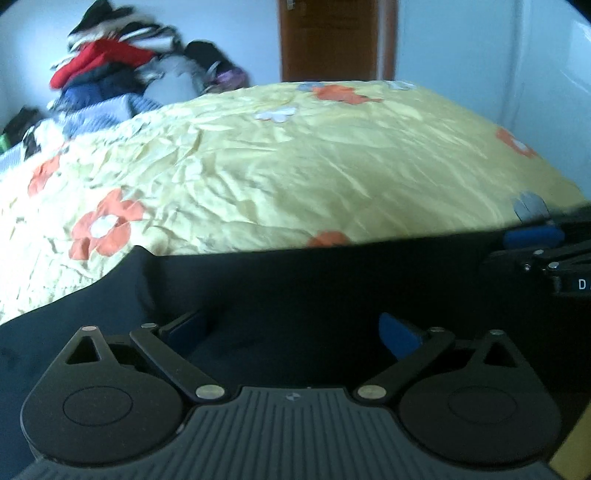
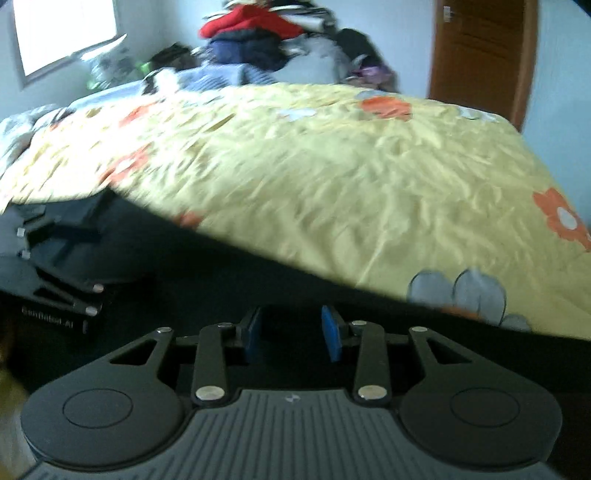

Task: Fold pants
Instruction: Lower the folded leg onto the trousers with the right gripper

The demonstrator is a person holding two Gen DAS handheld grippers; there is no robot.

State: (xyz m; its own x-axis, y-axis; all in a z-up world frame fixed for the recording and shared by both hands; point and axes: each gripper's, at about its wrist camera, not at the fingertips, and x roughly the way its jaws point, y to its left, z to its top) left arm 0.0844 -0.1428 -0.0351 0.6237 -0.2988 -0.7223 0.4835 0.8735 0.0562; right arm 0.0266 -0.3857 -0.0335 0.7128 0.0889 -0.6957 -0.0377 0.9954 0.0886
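The dark navy pants (image 1: 295, 288) lie along the near edge of the bed, and also show in the right wrist view (image 2: 207, 273). My left gripper (image 1: 295, 332) is open wide, its blue pads (image 1: 399, 336) apart just over the dark cloth. My right gripper (image 2: 293, 332) is open too, with a narrower gap between its blue pads (image 2: 330, 332), low over the pants' edge. Each gripper shows in the other's view: the right one at the right edge (image 1: 535, 240), the left one at the left edge (image 2: 55, 266). Neither visibly holds cloth.
A yellow bedspread (image 1: 295, 166) with orange and white flowers covers the bed. A heap of clothes (image 1: 110, 74) is piled at the far left corner. A brown door (image 1: 332, 40) stands beyond the bed, and a window (image 2: 66, 33) is at far left.
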